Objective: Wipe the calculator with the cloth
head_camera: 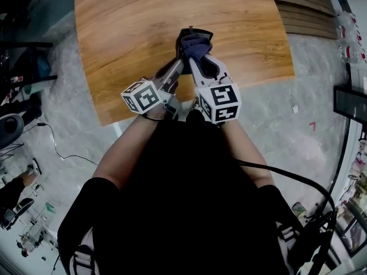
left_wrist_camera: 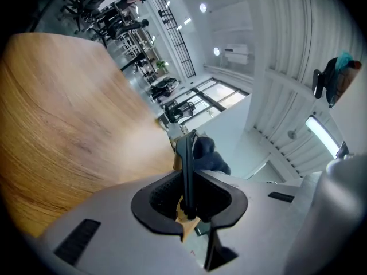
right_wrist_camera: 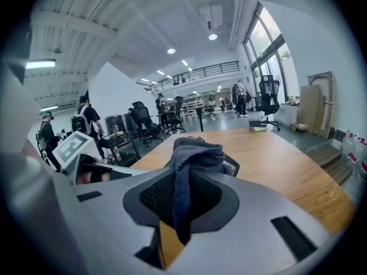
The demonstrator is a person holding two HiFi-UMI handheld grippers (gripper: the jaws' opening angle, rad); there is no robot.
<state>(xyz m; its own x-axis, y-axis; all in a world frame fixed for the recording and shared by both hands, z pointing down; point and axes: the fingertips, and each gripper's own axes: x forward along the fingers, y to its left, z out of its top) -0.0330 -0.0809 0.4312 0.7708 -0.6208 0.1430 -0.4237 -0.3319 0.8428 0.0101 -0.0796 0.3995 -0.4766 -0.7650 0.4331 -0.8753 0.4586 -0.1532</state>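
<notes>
In the head view both grippers meet over the near edge of the wooden table point(head_camera: 143, 33). My left gripper point(head_camera: 181, 56) is shut on a thin black calculator point(head_camera: 195, 34), which shows edge-on between its jaws in the left gripper view point(left_wrist_camera: 187, 165). My right gripper point(head_camera: 198, 59) is shut on a dark blue cloth point(head_camera: 196, 47). The cloth point(right_wrist_camera: 192, 153) hangs bunched between the right jaws and lies against the calculator point(right_wrist_camera: 232, 166). From the left gripper point(left_wrist_camera: 188, 196) the cloth point(left_wrist_camera: 209, 156) shows just behind the calculator. The calculator's face is hidden.
The table point(right_wrist_camera: 275, 159) stretches away beyond the grippers. Wooden steps point(head_camera: 304, 10) lie past its far right corner. A black cable point(head_camera: 63, 150) runs over the grey floor at left. Office chairs point(right_wrist_camera: 269, 99) and people point(right_wrist_camera: 86, 119) stand far behind.
</notes>
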